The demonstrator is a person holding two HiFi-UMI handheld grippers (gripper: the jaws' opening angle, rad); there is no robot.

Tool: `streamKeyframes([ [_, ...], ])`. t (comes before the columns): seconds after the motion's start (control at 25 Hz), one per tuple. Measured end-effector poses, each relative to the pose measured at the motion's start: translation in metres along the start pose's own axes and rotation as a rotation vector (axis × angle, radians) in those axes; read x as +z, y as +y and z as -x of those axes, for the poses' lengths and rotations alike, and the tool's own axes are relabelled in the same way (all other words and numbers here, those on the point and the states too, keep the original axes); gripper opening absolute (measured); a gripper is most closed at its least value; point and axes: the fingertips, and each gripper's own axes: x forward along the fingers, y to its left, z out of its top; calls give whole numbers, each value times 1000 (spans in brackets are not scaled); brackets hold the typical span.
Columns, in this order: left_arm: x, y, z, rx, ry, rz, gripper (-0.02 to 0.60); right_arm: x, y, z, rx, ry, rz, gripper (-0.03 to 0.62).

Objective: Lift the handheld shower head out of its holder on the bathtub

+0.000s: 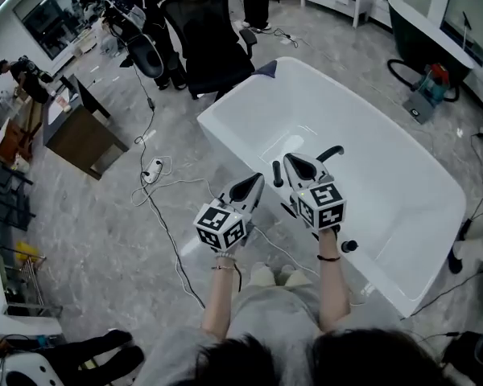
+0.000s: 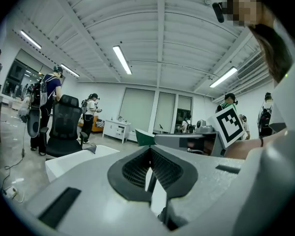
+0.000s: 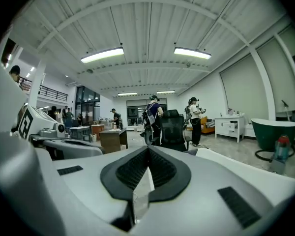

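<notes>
The white bathtub point(image 1: 402, 207) fills the middle of the head view. Black fittings stand along its near rim: a slim upright piece point(image 1: 277, 173) that looks like the handheld shower head in its holder, a curved black spout point(image 1: 330, 153) and a round knob point(image 1: 349, 246). My left gripper point(image 1: 256, 182) hovers just left of the upright piece, shut and holding nothing. My right gripper point(image 1: 295, 161) hangs above the rim between the upright piece and the spout, also shut and empty. In both gripper views the dark pads point(image 2: 137, 168) point(image 3: 132, 171) meet at their tips, and the fittings are hidden below the jaws.
A black office chair point(image 1: 209, 30) stands at the tub's far end. Cables and a power strip point(image 1: 154, 171) lie on the floor to the left, near a wooden desk point(image 1: 80, 131). A dark green tub point(image 1: 431, 43) and a red-topped canister point(image 1: 436, 77) sit at the upper right. People stand in the background.
</notes>
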Motion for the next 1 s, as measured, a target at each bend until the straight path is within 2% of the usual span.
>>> streamKeyframes([
  [0.2, -6, 29, -24, -70, 57, -4, 5, -6, -24, -26, -109, 1, -33, 2],
  [0.44, -17, 61, -42, -144, 83, 18, 5, -20, -32, -55, -187, 1, -60, 2],
  [0.68, -33, 76, -49, -212, 125, 25, 5, -43, -36, -62, -230, 29, -99, 2],
  [1.0, -67, 81, -62, -215, 183, 76, 5, -77, -41, -65, -232, 65, -155, 2],
])
